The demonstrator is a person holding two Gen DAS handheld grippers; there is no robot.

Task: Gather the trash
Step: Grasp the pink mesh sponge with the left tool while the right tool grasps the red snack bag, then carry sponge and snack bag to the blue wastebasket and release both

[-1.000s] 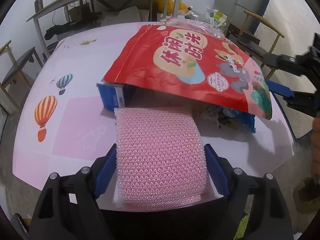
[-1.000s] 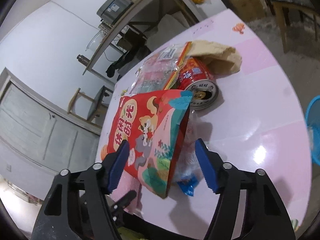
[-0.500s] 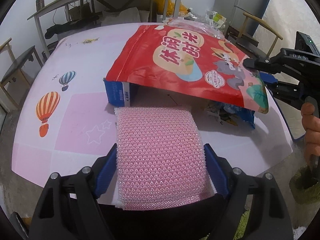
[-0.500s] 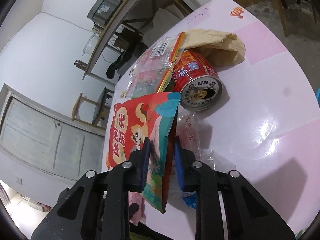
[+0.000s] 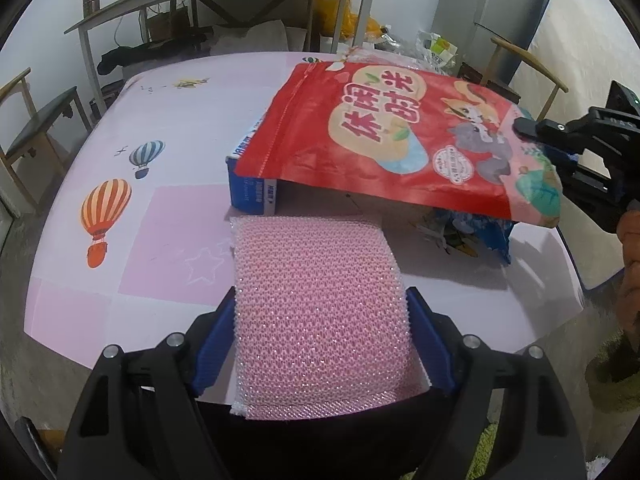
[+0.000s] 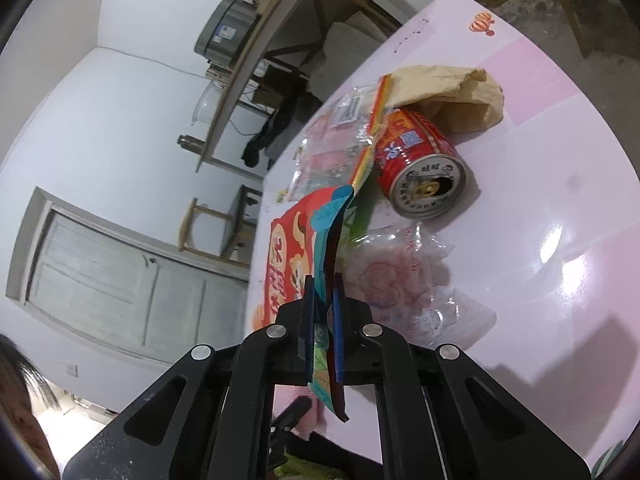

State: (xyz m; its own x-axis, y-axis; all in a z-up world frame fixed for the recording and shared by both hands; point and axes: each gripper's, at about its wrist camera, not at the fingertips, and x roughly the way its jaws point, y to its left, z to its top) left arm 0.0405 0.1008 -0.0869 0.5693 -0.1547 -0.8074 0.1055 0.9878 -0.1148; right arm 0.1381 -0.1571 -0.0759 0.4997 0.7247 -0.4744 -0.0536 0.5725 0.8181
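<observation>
Right tool (image 6: 322, 312): jaws just closed, pinching the corner of the red snack bag (image 5: 400, 140), centre frame, lifted over the pink bench (image 5: 120, 240). Left tool (image 5: 320, 336): wide, gripping a pink sponge (image 5: 320, 312), lower centre. Red can (image 6: 420, 168) lay on its side, upper right.

Both wrist cameras look down along their tools, close over the bench (image 5: 168, 216); both share the red snack bag (image 5: 400, 144) (image 6: 288, 256).

Left of the blue box (image 5: 253, 196) the table (image 5: 168, 128) lies bare. Right of the box, wrappers (image 5: 460, 236) crowd the table under the raised red snack bag (image 5: 384, 140).
</observation>
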